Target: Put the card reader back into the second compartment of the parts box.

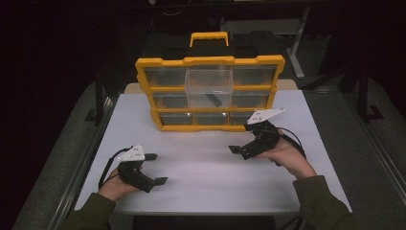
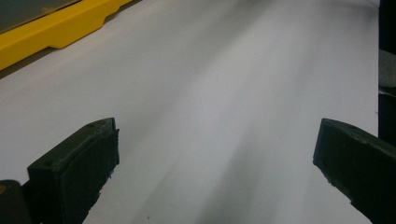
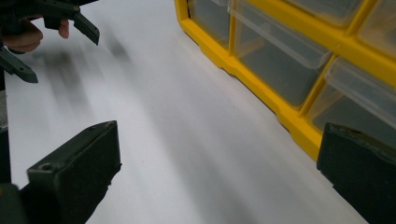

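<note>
A: So, where are the two claws?

B: The left claw (image 1: 155, 168) sits near the counter's (image 1: 201, 167) near-left corner, held in the person's left hand (image 1: 115, 187), jaws spread wide with nothing between them. In the left gripper view the left claw (image 2: 215, 154) looks across bare white counter (image 2: 224, 93), the yellow frame of the organizer (image 2: 56, 32) at the upper left.

A: And the right one?

B: The right claw (image 1: 238, 147) is over the right half of the counter, in the right hand (image 1: 287, 155), pointing leftward. Its jaws are released too, gripping nothing. In the right gripper view the right claw (image 3: 217, 158) has only counter (image 3: 177, 140) between its jaws.

A: Where's the drawer organizer?

B: The yellow drawer organizer (image 1: 163, 64) stands upright at the far edge of the counter, roughly centred, its carry handle (image 1: 209, 37) on top. One clear drawer (image 1: 208, 81) in the middle of the top row is pulled out toward the person, and a small dark object (image 1: 214, 99) lies inside it; I cannot tell what it is.

A: How close is the right claw to it?

B: Near the organizer's bottom right corner, not touching. The right gripper view shows its lower drawers (image 3: 275, 60) just beside the right-hand jaw.
</note>
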Action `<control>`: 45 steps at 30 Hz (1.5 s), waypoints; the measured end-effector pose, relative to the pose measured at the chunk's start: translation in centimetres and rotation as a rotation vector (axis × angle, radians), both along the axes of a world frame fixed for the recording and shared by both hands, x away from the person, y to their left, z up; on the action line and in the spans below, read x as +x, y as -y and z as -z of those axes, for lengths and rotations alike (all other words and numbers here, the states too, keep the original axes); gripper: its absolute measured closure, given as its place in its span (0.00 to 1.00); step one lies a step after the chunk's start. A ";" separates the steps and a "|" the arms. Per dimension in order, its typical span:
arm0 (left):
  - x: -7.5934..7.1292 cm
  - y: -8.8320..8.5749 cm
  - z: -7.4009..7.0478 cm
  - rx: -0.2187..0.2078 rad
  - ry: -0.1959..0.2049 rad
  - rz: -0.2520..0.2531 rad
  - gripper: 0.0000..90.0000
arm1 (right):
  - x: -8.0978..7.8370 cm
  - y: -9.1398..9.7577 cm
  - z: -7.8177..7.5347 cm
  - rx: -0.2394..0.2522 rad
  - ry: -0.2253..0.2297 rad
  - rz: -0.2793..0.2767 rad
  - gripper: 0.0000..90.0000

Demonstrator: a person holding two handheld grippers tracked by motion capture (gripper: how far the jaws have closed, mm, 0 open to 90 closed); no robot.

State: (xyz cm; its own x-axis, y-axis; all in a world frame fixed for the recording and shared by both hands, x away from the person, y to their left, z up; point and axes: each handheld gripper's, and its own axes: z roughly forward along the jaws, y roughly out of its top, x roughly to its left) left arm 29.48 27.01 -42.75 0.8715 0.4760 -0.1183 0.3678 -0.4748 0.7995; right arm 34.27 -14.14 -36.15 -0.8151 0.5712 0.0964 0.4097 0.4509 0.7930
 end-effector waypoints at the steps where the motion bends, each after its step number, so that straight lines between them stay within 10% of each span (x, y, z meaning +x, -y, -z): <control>1: 0.0 0.0 0.0 -0.001 0.000 0.000 0.00 | -0.1 0.0 0.3 -0.001 0.002 0.003 0.00; 45: -0.1 -0.1 0.0 0.006 0.003 0.002 0.00 | -6.1 5.1 8.6 0.035 -0.015 0.133 0.00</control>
State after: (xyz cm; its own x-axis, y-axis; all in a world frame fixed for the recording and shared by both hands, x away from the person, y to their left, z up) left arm 29.37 27.15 -42.74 0.8728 0.4748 -0.1128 0.3643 -0.4802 0.7979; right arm 28.18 -19.28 -44.75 -0.7307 0.6703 0.1297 0.4756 0.3635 0.8010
